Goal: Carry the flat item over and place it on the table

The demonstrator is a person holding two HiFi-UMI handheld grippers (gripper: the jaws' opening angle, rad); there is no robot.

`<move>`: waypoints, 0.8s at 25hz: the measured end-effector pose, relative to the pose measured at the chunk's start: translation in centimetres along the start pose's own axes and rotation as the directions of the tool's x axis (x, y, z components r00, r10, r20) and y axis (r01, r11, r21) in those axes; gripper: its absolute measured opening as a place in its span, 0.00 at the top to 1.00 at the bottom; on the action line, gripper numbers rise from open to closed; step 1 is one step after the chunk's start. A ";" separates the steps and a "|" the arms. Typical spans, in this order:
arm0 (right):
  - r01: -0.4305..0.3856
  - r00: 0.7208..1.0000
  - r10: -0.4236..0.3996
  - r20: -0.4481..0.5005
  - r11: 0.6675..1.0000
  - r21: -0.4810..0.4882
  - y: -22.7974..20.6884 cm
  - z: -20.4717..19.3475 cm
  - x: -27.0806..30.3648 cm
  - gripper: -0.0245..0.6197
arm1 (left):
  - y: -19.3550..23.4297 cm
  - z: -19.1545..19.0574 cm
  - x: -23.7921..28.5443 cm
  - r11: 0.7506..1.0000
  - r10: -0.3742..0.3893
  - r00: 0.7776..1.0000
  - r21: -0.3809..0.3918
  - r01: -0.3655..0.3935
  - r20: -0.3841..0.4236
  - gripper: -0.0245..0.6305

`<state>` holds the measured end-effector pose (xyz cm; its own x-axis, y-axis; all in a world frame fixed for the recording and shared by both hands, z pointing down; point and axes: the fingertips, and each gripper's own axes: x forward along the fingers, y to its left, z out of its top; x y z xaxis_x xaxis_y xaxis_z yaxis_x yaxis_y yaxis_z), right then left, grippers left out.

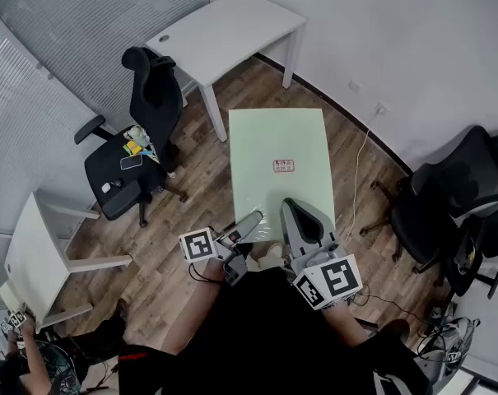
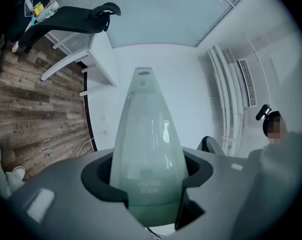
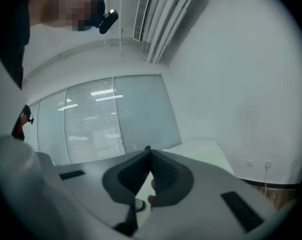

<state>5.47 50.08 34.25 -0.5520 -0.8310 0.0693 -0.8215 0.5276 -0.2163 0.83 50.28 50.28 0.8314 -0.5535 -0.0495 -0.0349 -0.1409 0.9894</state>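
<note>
I hold a pale green board [image 1: 277, 159] level over the wooden floor [image 1: 191, 212], both tongs on its near edge. It hangs in the open middle of the room, well short of the white bench [image 1: 228, 35] that stands by the far wall, and rests on nothing. A small red-printed label [image 1: 283, 165] sits near the board's centre.

My left tongs [image 1: 255, 219] take the near left corner. In the left gripper view they [image 2: 151, 176] stand wide apart, and the board [image 2: 148, 144] fills the gap between them, both jaws against it.

My right tongs [image 1: 296, 212] sit over the near edge to the right. In the right gripper view they [image 3: 149, 154] are all but closed, the tips meeting, with only a thin pale sliver of the board [image 3: 142, 181] pinched between the pads.

A black office chair [image 1: 137, 138] with small items on its seat stands left of the board, and more black chairs [image 1: 454, 196] stand to the right. Another person [image 1: 34, 360] sits at lower left.
</note>
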 end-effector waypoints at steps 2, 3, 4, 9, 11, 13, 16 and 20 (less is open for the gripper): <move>-0.001 1.000 0.001 -0.002 1.000 -0.004 -0.5 0.0 -0.4 0.96 | -0.2 -0.5 0.6 1.000 0.000 1.000 0.000 0.000 0.002 0.54; 0.000 1.000 0.000 -0.002 1.000 -0.006 -0.7 0.0 -0.7 0.96 | -0.2 -0.7 0.8 1.000 0.002 1.000 0.000 -0.002 0.001 0.54; 0.001 1.000 -0.001 -0.003 1.000 -0.007 -0.9 0.0 -0.9 0.96 | -0.1 -1.0 1.1 1.000 0.008 1.000 0.000 -0.008 -0.001 0.54; 0.011 1.000 -0.011 -0.001 1.000 -0.007 -2.2 0.2 -1.9 0.96 | -0.2 -2.3 2.4 1.000 0.012 1.000 0.001 -0.012 -0.018 0.53; 0.011 1.000 -0.011 0.000 1.000 -0.008 -2.8 0.3 -2.4 0.96 | -0.4 -2.7 3.0 1.000 0.010 1.000 0.006 -0.010 -0.020 0.53; 0.009 1.000 -0.009 0.002 1.000 -0.010 -3.3 0.3 -2.8 0.96 | -0.4 -3.1 3.6 1.000 0.010 1.000 0.014 -0.010 -0.021 0.53; 0.002 1.000 -0.002 0.006 1.000 -0.017 -3.8 0.3 -3.3 0.96 | -0.5 -3.4 4.3 1.000 0.003 1.000 0.014 -0.003 -0.014 0.53; 0.001 1.000 0.000 0.016 1.000 -0.024 -4.6 0.2 -4.1 0.96 | -0.6 -3.8 5.0 1.000 -0.015 1.000 0.013 0.015 0.003 0.53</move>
<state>11.53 51.00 34.72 -0.5493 -0.8339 0.0532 -0.8251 0.5312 -0.1923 7.11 50.73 49.98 0.8302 -0.5536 -0.0651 -0.0294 -0.1602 0.9866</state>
